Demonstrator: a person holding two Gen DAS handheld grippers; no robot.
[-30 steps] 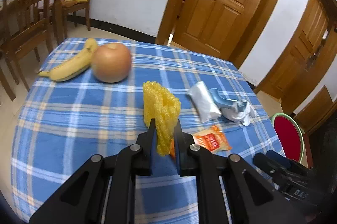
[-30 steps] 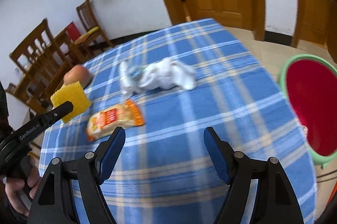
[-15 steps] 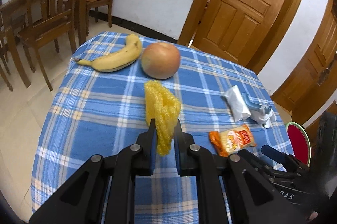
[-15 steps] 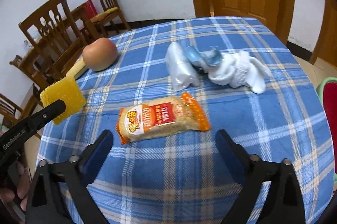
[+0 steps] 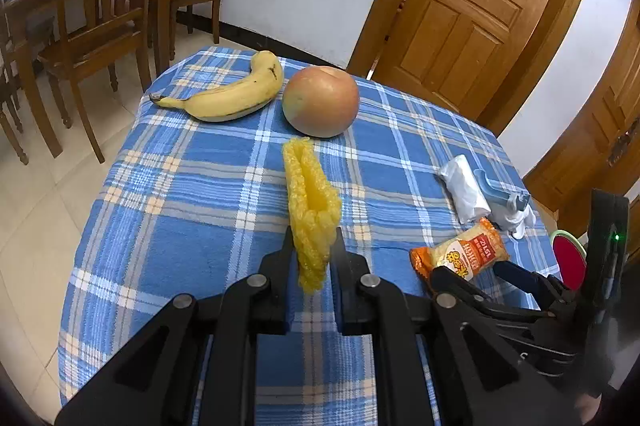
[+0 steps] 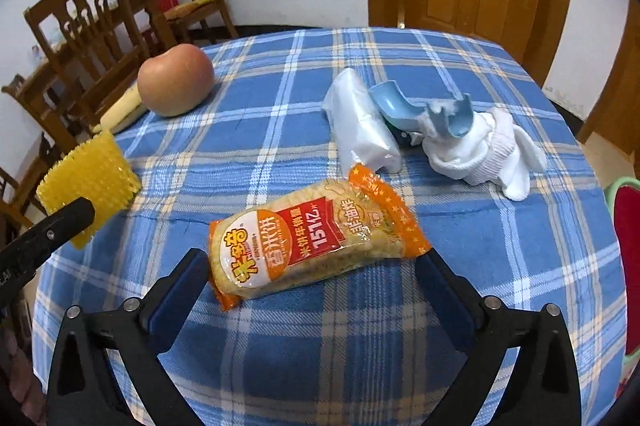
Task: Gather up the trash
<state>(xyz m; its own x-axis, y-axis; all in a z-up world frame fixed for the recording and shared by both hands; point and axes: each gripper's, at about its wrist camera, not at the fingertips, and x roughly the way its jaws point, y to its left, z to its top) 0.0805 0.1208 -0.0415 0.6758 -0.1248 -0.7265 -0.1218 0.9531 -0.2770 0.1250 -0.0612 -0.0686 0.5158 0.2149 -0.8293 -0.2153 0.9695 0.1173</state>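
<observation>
Gripping: left gripper (image 5: 314, 258) pinches yellow foam net (image 5: 312, 201).
R tool: right gripper (image 6: 312, 266) jaws just opened wide, straddling snack packet (image 6: 316, 238), pads clear.

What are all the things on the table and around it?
banana: 1, yellow, far left of table
apple: 1, red-yellow, beside banana
foam net: 1, yellow, pinched in left gripper
snack packet: 1, orange, on cloth between right gripper's fingers
plastic bag: 1, white, folded, behind packet
blue holder: 1, between bag and sock
sock: 1, white, right of bag
tablecloth: 1, blue checked
bin: 1, red inside, green rim, right of table
chairs: several, brown wood, by wall
doors: brown wood
left gripper: black, shut
right gripper: black, open
</observation>
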